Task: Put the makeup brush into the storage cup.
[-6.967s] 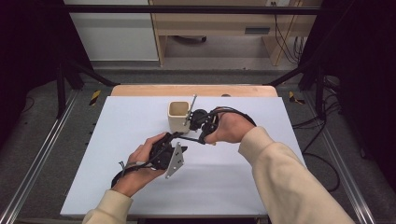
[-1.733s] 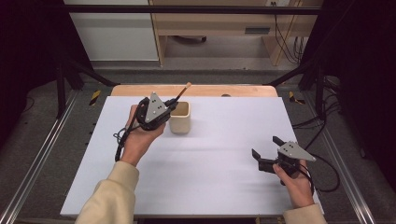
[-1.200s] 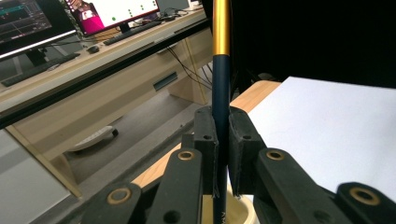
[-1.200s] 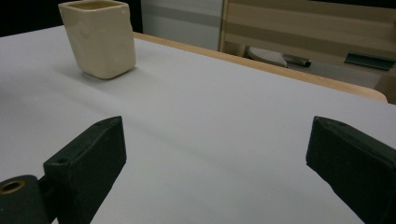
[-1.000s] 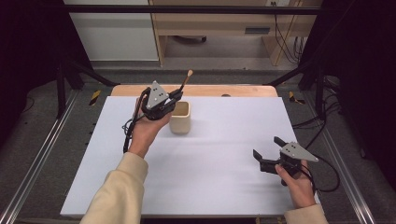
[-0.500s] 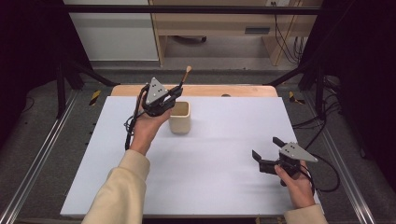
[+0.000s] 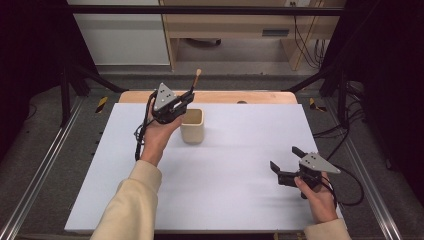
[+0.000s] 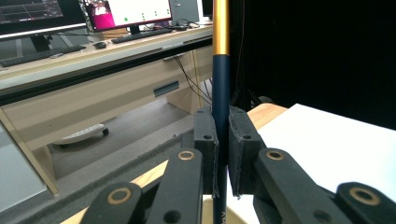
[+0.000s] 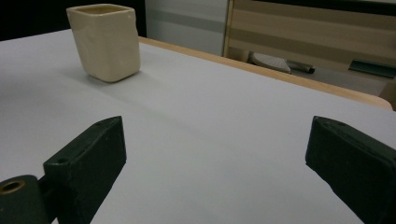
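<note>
A white sheet (image 7: 225,175) covers the table, and a wooden desk stands behind it in the room. The landmark is the cream cup (image 7: 192,125), which stands upright on the far part of the sheet.

Nearest to the person, well apart from the cup on its right and toward the near edge, the right gripper (image 7: 285,165) rests low by the sheet. Its jaws stand wide apart with nothing between them, and they point toward the cup (image 9: 103,41).

Farther away, just beside the cup on its left and raised above its rim, the left gripper (image 7: 186,98) is clamped on a brush (image 7: 195,82). In the left gripper view the pads (image 8: 207,140) press on the dark handle (image 8: 220,84) from both sides, with a gold band higher up. The brush points up and away, its pale tip above the far edge of the table.

As I judge it, the brush is picked up and carried to the cup; what is left is to lower it into the cup opening and to release it. The cup itself seems empty.
</note>
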Demonstrator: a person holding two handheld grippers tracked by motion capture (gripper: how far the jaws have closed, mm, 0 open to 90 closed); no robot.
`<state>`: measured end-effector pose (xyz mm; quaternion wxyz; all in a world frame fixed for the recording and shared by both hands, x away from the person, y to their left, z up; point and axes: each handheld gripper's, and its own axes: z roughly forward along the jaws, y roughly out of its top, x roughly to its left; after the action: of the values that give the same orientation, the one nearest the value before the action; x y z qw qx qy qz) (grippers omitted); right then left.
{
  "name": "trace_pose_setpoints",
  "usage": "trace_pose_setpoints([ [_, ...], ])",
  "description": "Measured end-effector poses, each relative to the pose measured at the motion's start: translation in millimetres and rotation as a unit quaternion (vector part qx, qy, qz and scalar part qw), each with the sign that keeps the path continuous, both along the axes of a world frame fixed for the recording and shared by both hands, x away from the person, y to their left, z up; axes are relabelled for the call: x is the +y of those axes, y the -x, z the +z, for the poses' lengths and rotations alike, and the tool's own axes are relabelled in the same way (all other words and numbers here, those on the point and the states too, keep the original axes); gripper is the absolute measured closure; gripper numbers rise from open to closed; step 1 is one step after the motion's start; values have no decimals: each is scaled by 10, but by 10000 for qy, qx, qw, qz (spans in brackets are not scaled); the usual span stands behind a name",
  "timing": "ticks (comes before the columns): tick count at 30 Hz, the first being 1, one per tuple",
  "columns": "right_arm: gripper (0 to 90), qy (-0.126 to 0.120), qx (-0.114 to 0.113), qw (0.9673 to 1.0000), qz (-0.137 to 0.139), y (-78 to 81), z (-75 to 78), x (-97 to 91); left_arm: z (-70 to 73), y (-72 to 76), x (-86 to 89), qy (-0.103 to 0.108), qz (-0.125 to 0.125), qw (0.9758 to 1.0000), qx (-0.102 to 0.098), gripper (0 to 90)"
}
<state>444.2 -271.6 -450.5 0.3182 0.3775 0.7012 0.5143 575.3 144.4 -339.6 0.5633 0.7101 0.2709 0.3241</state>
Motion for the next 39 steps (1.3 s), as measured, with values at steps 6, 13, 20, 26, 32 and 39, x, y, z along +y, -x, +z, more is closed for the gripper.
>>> trace_pose_setpoints([
  [6, 60, 3, -146, 9999, -76, -8, -9, -20, -5, -9, 16, 80, 21, 10000, -11, 830],
  [13, 63, -82, -221, 9997, -111, -9, -10, -41, -8, -4, 50, 132, 22, 9999, -35, 830],
  [20, 61, -114, -259, 9995, -101, -10, -19, -29, -105, -42, 79, 149, 82, 9998, 88, 830],
  [26, 60, -108, -237, 9996, -87, -8, -23, -26, -183, -115, 78, 226, 113, 9996, 144, 830],
  [32, 59, -114, -223, 9997, -70, -6, -27, -27, -227, -159, 71, 315, 116, 9993, 162, 830],
  [39, 56, -130, -225, 9997, -40, -7, -34, -26, -327, -184, 47, 437, 147, 9988, 175, 830],
])
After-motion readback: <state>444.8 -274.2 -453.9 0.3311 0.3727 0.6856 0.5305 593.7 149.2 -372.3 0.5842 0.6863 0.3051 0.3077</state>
